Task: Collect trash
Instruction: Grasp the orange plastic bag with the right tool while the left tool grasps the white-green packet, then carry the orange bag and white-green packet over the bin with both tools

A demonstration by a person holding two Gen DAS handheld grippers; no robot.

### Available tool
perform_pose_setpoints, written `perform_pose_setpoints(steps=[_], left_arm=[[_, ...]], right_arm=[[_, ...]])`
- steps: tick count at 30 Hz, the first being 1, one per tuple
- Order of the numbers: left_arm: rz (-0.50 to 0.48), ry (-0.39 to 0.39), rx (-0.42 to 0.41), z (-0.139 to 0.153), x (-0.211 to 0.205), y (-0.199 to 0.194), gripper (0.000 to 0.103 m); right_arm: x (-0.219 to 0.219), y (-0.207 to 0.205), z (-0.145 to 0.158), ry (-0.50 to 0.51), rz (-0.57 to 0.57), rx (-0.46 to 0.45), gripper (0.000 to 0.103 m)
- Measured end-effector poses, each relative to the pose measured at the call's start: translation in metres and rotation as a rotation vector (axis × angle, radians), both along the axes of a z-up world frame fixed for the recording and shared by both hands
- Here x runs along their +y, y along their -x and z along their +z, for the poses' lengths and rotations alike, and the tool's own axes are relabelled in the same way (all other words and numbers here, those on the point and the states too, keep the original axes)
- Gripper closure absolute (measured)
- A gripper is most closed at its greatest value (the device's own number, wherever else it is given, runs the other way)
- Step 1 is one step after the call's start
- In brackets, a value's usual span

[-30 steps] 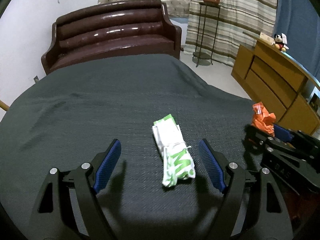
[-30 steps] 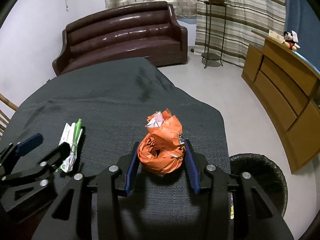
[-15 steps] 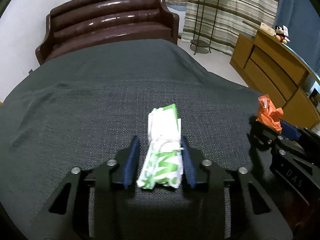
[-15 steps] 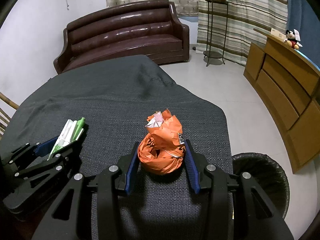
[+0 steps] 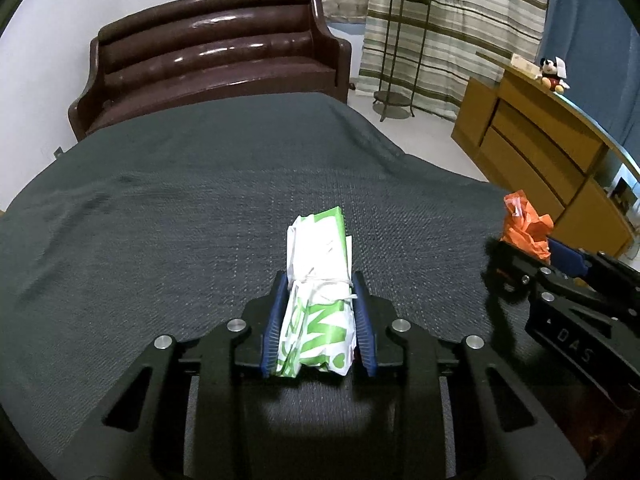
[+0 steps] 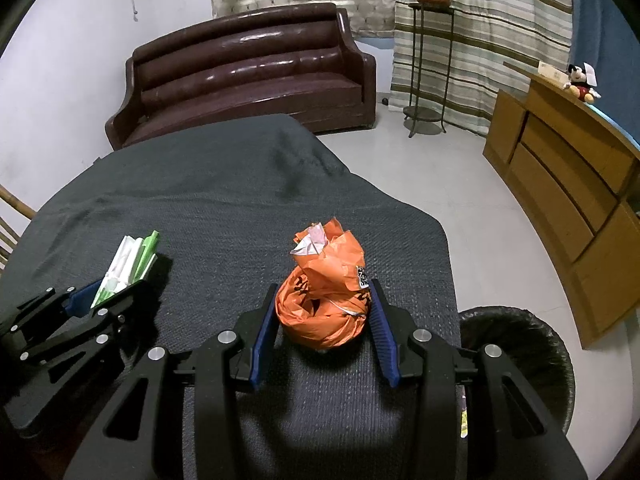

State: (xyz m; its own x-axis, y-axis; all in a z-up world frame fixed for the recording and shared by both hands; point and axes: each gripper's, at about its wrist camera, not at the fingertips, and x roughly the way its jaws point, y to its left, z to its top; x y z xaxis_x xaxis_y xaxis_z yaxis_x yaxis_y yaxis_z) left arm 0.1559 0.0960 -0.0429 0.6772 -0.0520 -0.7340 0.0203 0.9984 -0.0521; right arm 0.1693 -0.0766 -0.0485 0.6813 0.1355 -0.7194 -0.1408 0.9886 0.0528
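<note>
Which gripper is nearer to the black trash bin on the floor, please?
Right. The right gripper, shut on the orange bag, sits at the table edge just beside the trash bin; the left gripper, holding the green-and-white packet, is farther across the table.

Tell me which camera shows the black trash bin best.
The right wrist view: the black trash bin sits on the floor beside the table's right edge, its rim partly hidden behind the right tongs. The left wrist view doesn't show the bin at all.

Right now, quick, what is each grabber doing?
Left gripper: jaws shut on the green and white packet.
Right gripper: jaws shut on the orange bag.
</note>
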Motion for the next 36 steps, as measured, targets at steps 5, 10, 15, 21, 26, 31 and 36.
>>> perform_pose_setpoints(steps=[5, 10, 15, 21, 26, 31, 36], left_arm=[[0.003, -0.002, -0.027, 0.009, 0.0, 0.01, 0.072], [-0.004, -0.007, -0.062, 0.02, -0.004, 0.025, 0.072], [-0.022, -0.006, -0.092, 0.028, -0.011, 0.046, 0.072], [-0.046, 0.005, -0.108, 0.034, -0.023, 0.068, 0.072], [-0.068, 0.009, -0.121, 0.037, -0.034, 0.083, 0.072], [-0.097, 0.014, -0.135, 0.041, -0.049, 0.093, 0.072], [-0.139, 0.016, -0.154, 0.046, -0.07, 0.1, 0.072]], right_arm=[[0.0, 0.013, 0.006, 0.0, 0.003, -0.015, 0.06], [-0.004, 0.03, 0.013, -0.004, 0.003, -0.032, 0.06], [-0.012, 0.051, 0.019, -0.006, -0.004, -0.048, 0.06], [-0.022, 0.075, 0.024, -0.006, -0.02, -0.061, 0.06], [-0.034, 0.091, 0.026, -0.003, -0.042, -0.067, 0.06], [-0.051, 0.104, 0.029, 0.01, -0.07, -0.077, 0.06], [-0.066, 0.112, 0.033, 0.023, -0.102, -0.091, 0.06]])
